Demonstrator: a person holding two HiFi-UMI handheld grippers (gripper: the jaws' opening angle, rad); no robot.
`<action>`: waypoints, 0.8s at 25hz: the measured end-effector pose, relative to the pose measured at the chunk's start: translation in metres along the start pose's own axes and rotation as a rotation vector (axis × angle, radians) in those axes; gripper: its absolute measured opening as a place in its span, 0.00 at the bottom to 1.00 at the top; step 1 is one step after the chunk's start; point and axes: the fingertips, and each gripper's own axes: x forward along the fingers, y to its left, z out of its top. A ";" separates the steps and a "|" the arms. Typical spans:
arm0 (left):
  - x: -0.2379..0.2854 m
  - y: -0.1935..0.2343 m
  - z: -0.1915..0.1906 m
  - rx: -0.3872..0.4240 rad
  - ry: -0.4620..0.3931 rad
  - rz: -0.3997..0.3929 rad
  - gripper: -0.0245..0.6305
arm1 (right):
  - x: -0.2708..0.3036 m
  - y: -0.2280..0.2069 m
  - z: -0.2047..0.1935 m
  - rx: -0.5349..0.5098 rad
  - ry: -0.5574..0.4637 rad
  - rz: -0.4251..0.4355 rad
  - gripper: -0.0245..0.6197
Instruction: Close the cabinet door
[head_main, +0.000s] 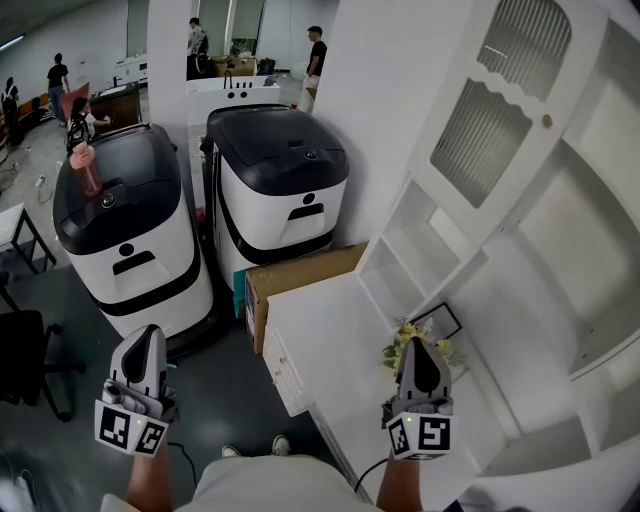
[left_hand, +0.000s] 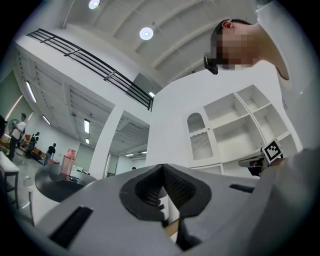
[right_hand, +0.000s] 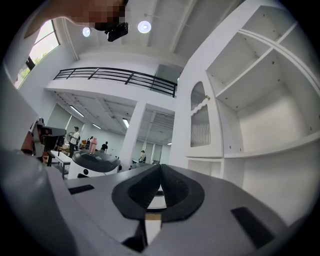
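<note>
The left gripper and the right gripper are both being held fully closed and empty, apart from the open cabinet door.

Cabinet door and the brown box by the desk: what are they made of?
The cabinet door looks like white-painted wood, smooth and matte; its ribbed panes may be glass or plastic. The brown box is probably cardboard: dull tan, flat-sided.
</note>
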 end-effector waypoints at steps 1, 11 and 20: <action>0.003 -0.004 0.001 0.001 -0.005 -0.014 0.05 | -0.001 0.001 -0.001 0.007 0.001 0.003 0.04; 0.017 -0.026 -0.005 -0.001 0.010 -0.103 0.05 | -0.008 0.012 -0.002 0.018 0.000 0.014 0.04; 0.023 -0.037 -0.012 -0.008 0.020 -0.143 0.05 | -0.005 0.017 0.000 0.022 -0.005 0.015 0.04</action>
